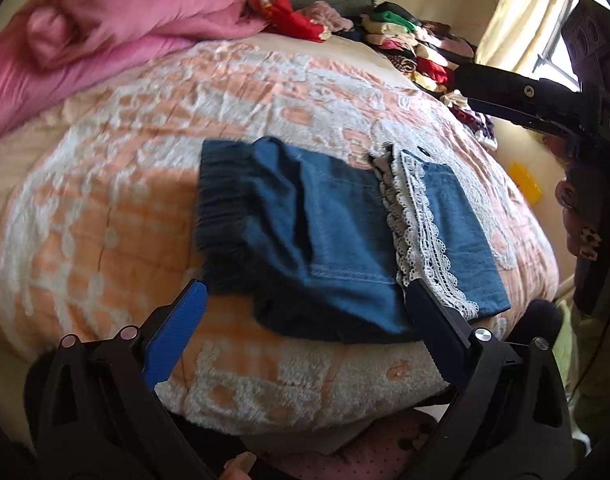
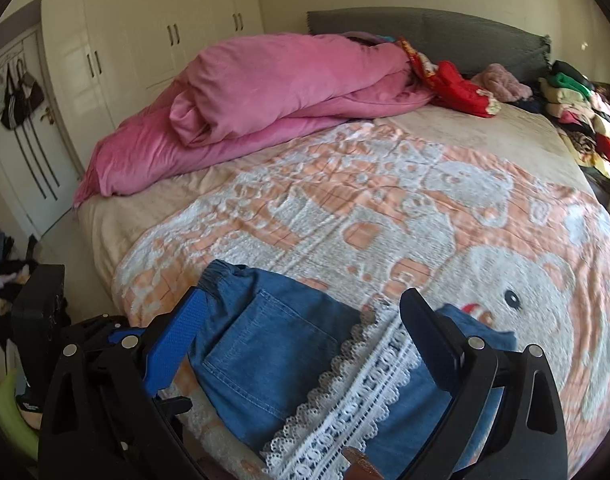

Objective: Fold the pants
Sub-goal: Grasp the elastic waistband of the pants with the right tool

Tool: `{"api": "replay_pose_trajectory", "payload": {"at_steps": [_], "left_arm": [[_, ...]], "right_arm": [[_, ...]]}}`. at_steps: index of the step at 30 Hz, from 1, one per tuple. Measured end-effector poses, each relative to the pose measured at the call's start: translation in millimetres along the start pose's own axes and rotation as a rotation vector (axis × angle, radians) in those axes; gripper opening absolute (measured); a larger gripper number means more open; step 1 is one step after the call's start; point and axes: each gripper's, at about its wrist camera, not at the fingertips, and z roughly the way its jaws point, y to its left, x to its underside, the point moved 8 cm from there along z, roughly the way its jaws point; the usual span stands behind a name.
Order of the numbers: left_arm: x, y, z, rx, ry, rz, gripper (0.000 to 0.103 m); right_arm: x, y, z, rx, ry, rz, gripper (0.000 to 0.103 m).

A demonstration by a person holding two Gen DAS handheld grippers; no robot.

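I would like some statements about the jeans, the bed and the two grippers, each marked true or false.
1. The pants lie folded on the orange and white blanket. True.
2. The left gripper grips the pants. False: its jaws stand wide open, holding nothing.
3. White lace trim crosses the denim. True.
4. The pink duvet covers the pants. False: it is bunched near the headboard, apart from them.
5. The right gripper is shut. False: its jaws are open above the pants.
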Motion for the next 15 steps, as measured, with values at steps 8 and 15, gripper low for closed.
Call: {"api": "replay_pose_trajectory", "payload": {"at_steps": [8,15], "left_arm": [[10,24,9,0.033,0.037,-0.135,0.093],[14,19,19,0.123,0.058,-0.197,0.093]], "right_arm": [[-3,21,37,-0.056,0.079,-0.057,0.097],[-4,43,69,-0.104,0.149,-0.112,0.097]]}}
